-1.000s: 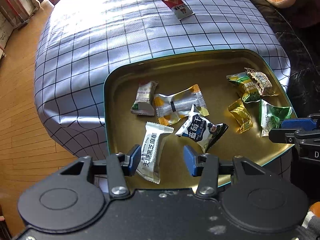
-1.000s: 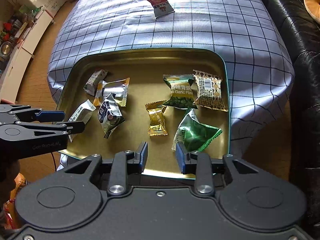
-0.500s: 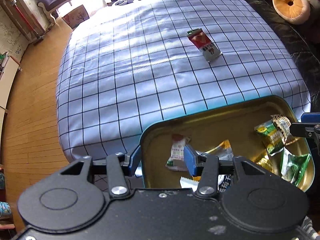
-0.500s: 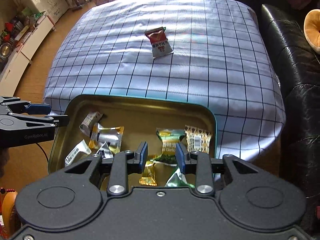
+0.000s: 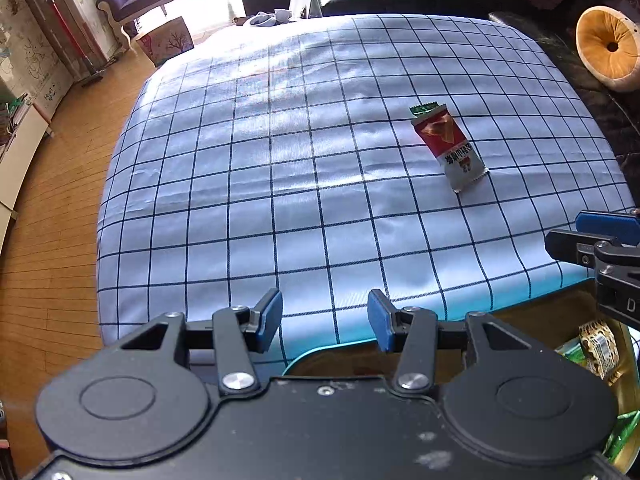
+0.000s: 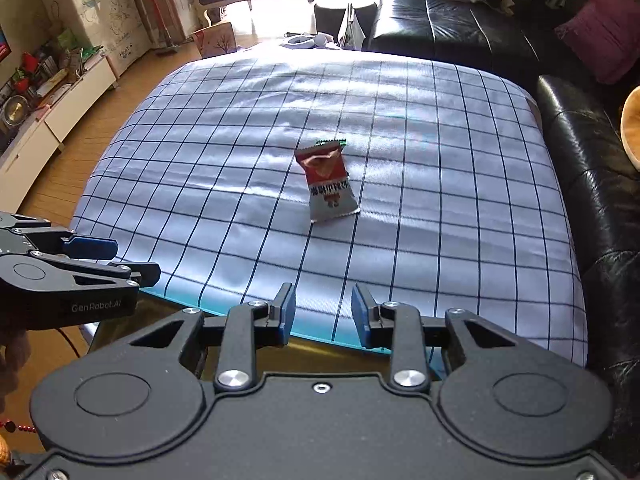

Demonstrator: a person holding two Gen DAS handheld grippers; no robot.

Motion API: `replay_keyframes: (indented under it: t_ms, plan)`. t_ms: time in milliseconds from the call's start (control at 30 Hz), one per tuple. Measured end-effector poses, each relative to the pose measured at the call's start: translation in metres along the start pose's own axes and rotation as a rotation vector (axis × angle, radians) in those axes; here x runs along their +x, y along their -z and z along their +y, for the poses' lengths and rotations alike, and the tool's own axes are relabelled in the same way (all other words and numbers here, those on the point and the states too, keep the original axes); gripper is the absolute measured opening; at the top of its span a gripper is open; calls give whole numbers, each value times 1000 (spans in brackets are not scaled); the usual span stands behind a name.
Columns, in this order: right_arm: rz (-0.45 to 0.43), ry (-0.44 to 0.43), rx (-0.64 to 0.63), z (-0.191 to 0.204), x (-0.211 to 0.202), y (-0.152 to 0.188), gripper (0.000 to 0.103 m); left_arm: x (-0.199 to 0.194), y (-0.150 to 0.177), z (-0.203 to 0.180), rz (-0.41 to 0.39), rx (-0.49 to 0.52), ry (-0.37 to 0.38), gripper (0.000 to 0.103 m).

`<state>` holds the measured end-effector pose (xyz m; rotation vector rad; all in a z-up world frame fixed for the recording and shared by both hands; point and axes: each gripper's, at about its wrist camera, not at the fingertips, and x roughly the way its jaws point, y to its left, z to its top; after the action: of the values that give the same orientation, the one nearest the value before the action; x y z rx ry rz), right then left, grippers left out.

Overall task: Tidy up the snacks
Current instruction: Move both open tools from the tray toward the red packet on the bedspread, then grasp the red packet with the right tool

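A red-and-white snack packet (image 6: 329, 184) with a green crimped top lay flat on the checked tablecloth (image 6: 224, 184), alone, well beyond the tin tray (image 5: 632, 432). Both the left gripper (image 5: 325, 316) and right gripper (image 6: 323, 313) stood open, empty.

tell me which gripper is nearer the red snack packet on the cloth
Right, though only slightly. The red snack packet lies almost straight ahead of the right gripper; from the left gripper it sits ahead and off to the right. Both are open and empty.

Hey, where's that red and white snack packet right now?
The red and white snack packet lies alone on the checked tablecloth, beyond the tin tray, ahead of both open grippers in both wrist views.
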<state>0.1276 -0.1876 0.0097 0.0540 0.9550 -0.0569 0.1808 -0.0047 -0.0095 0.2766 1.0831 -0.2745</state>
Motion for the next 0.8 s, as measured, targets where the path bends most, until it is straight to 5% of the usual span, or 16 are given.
replay_keyframes:
  t_ms: [800]
  plan:
    - [22,-35,23,-11,104,-64,46,56,-25,17,32,-40,-3,48]
